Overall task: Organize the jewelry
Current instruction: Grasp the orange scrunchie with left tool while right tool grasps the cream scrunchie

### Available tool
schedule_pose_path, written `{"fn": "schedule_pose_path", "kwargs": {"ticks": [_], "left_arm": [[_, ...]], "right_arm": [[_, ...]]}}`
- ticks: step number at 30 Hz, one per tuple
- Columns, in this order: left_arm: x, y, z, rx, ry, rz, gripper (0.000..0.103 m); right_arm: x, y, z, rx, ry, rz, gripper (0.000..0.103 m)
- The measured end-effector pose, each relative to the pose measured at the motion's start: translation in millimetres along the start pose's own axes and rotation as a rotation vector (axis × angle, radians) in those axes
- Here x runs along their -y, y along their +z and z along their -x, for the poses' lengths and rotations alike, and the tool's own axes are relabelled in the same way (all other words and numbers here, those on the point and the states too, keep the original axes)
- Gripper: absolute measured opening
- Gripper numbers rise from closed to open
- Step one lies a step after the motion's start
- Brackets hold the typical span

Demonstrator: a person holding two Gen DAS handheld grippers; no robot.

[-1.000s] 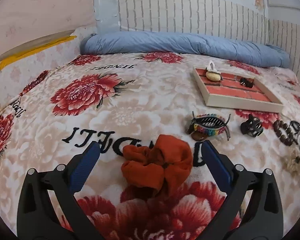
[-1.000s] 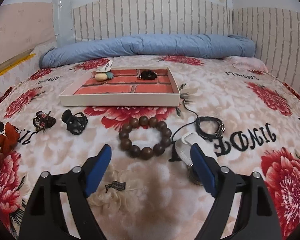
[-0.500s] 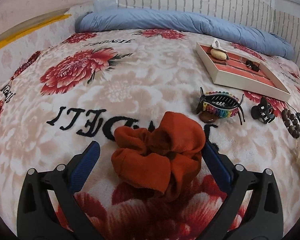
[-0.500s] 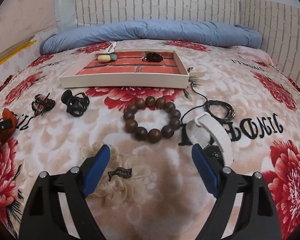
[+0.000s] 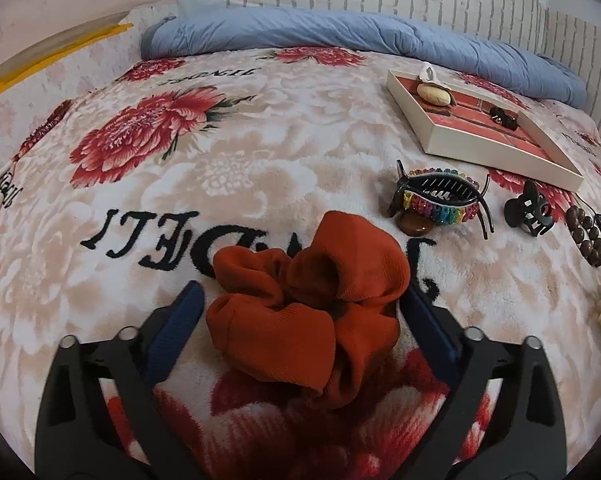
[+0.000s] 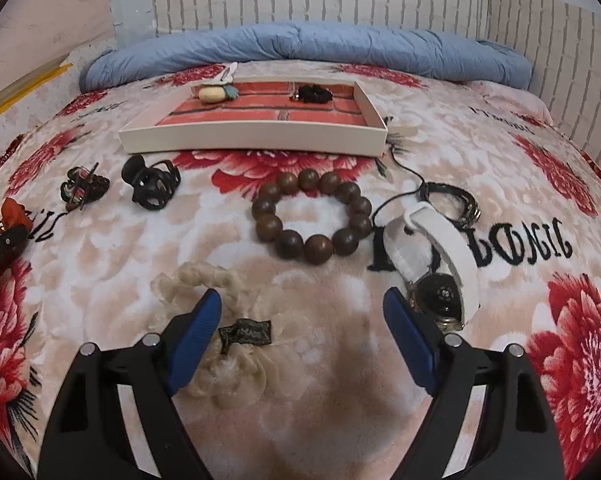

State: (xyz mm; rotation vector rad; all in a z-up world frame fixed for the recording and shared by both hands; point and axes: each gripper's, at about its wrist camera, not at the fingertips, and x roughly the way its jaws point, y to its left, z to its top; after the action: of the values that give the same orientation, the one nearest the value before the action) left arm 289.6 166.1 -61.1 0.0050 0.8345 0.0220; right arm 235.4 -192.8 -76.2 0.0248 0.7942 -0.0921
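Observation:
An orange scrunchie (image 5: 312,300) lies on the floral blanket between the open fingers of my left gripper (image 5: 300,316), apart from the pads. A rainbow claw clip (image 5: 440,200) and a black claw clip (image 5: 528,208) lie beyond it. My right gripper (image 6: 302,320) is open above a cream scrunchie (image 6: 228,320). A brown bead bracelet (image 6: 312,216), a white-strap watch (image 6: 440,264) and a dark cord bracelet (image 6: 452,200) lie ahead. The cream tray (image 6: 252,140) holds a beige piece (image 6: 212,94) and a black hair tie (image 6: 312,94).
A blue rolled quilt (image 6: 308,48) lies along the brick-pattern headboard. The tray also shows at the right of the left wrist view (image 5: 480,152). Two claw clips (image 6: 152,184) lie left of the beads. The left gripper tip shows at the far left (image 6: 0,240).
Both grippers moved forward and down. The orange scrunchie now sits between the left fingers. The right gripper has come over the cream scrunchie.

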Motion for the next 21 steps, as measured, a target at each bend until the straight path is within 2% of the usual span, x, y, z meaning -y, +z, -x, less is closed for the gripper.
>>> {"fn": "schedule_pose_path", "kwargs": {"ticks": [2, 5, 9, 11, 14, 21], "left_arm": [[-0.1, -0.2, -2.1, -0.011, -0.006, 0.001, 0.08], [-0.7, 0.0, -2.5, -0.01, -0.013, 0.005, 0.075], [-1.2, -0.3, -3.5, -0.013, -0.02, 0.009, 0.066], [-1.1, -0.4, -4.1, -0.015, -0.022, 0.01, 0.063], [-2.2, -0.6, -4.3, -0.017, -0.029, 0.017, 0.056], [-6.7, -0.7, -6.6, -0.024, -0.051, 0.042, 0.042]], "right_arm": [[-0.7, -0.8, -1.5, -0.007, 0.004, 0.004, 0.07], [-0.4, -1.1, -7.9, -0.033, 0.022, 0.003, 0.059], [2.1, -1.8, -9.7, -0.042, 0.033, -0.011, 0.05], [0.0, -1.9, -10.4, -0.046, 0.04, -0.002, 0.041], [-2.7, -1.8, -10.1, -0.044, 0.043, 0.01, 0.033], [1.8, -1.5, -9.1, -0.045, 0.07, -0.013, 0.028]]}}
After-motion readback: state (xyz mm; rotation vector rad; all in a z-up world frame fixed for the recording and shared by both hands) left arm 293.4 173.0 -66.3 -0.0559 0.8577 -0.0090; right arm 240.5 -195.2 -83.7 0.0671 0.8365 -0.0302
